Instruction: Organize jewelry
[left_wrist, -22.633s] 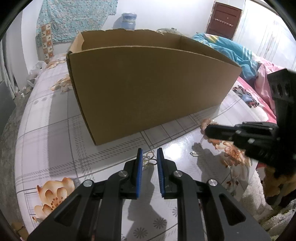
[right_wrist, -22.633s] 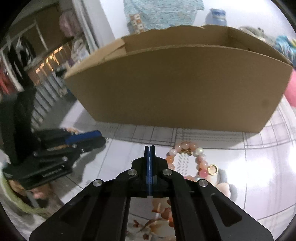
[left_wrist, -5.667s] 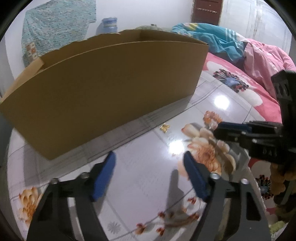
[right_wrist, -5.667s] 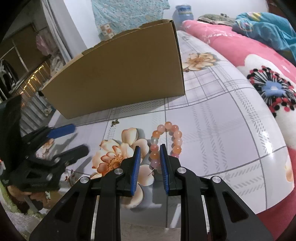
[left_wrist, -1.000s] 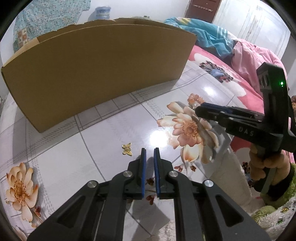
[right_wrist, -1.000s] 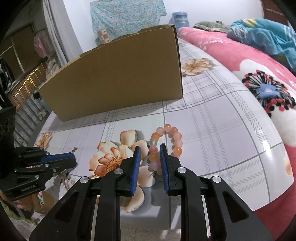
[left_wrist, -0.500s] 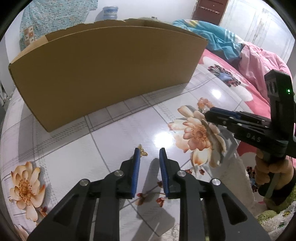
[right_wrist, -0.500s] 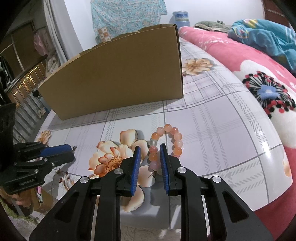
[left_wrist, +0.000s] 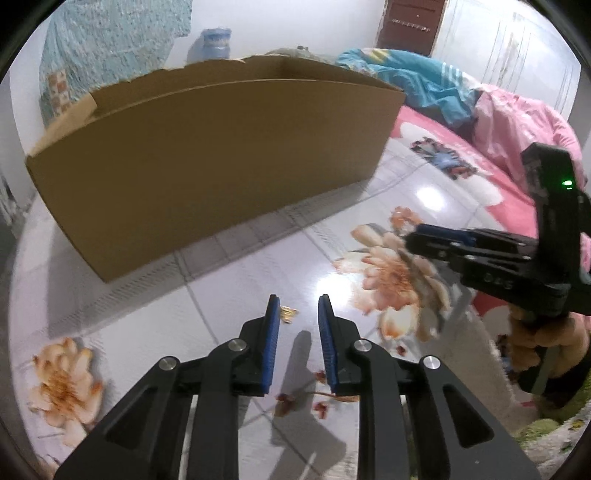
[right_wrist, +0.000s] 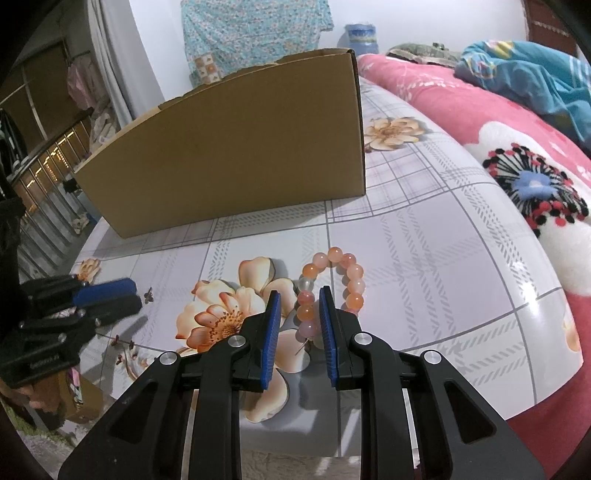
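- Left gripper (left_wrist: 297, 306): jaws parted by a narrow gap, having just been opening; nothing is pressed between the blue pads (left_wrist: 272, 332).
- Gold butterfly charm (left_wrist: 287, 314): lies on the tabletop (left_wrist: 229, 280) just beyond the left pad's tip, partly in line with the gap (whether it touches the pad cannot be told).
- Right gripper (right_wrist: 298, 308): jaws set a narrow way apart, straddling one side of the beaded bracelet (right_wrist: 332, 284); a pink-orange bead sits between the pads, though the view does not settle whether they press on it.
- Beaded bracelet: a ring of orange, pink and clear beads resting flat on the glossy floral tabletop, beside a printed peach flower (right_wrist: 229, 306).
- Cardboard box (left_wrist: 207, 166): open-topped, standing on the tabletop well behind both pieces of jewelry.
- Person's hand (left_wrist: 535, 339): wraps the right gripper's handle at the right edge of the left wrist view.
- Background: pink floral bedding (right_wrist: 498, 122) and a blue blanket (right_wrist: 528, 74) beyond the table.
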